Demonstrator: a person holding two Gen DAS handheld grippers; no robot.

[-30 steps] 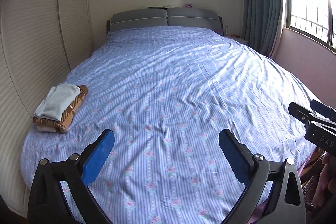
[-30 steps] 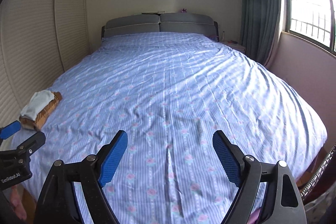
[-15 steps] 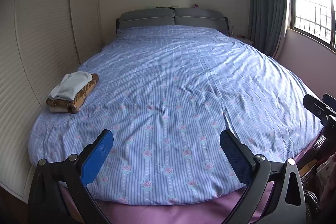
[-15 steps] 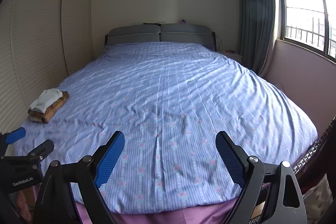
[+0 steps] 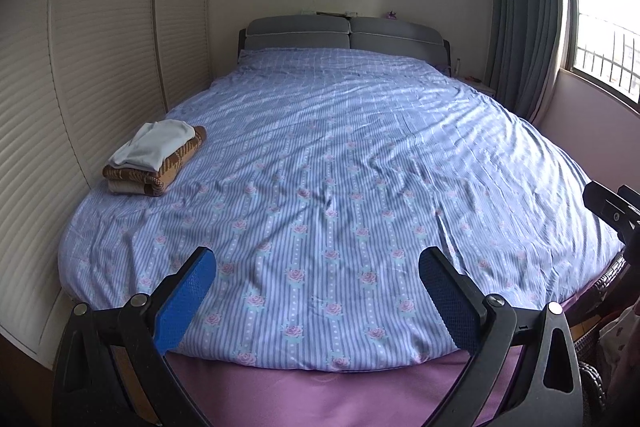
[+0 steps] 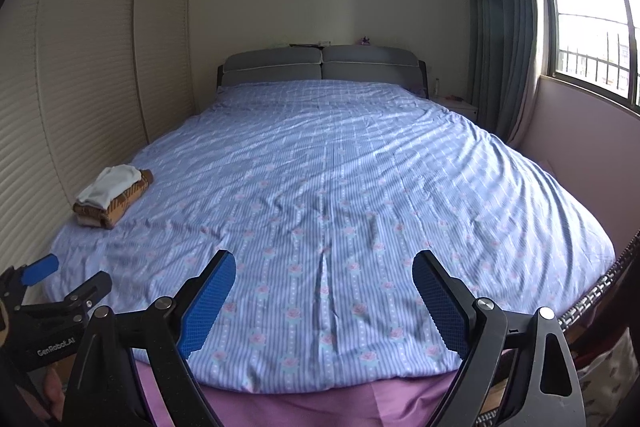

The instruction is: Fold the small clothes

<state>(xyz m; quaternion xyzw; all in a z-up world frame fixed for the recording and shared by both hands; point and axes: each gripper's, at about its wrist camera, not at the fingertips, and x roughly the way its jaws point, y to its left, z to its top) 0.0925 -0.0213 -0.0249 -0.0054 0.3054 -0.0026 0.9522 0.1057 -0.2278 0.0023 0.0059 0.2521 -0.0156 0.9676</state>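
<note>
The folded clothes (image 5: 154,157) lie as one small stack on the bedspread (image 5: 340,187), at about 10 o'clock in both wrist views, near the left edge of the bed and close to the louvred wardrobe doors (image 5: 80,87). On top is a pale, whitish piece; under it a brown patterned knit, and below that a beige layer shows a little. The stack is well apart from both grippers.

The left gripper (image 5: 318,297) has its blue pads wide apart with nothing between them. The right gripper (image 6: 324,297) is also spread wide and empty; its jaws have just been opening a little more. Both hang over the foot end of the bed, at 6 o'clock in their own views.

I judge that these clothes are light and soft, so they will bend and sag when lifted and cannot be pushed like a stiff thing. The knit seems thicker and less slippery than the pale top piece, which may slide off. To move the stack, it seems best to pinch it at a folded edge, through all layers. No unfolded garment is visible on the bed
</note>
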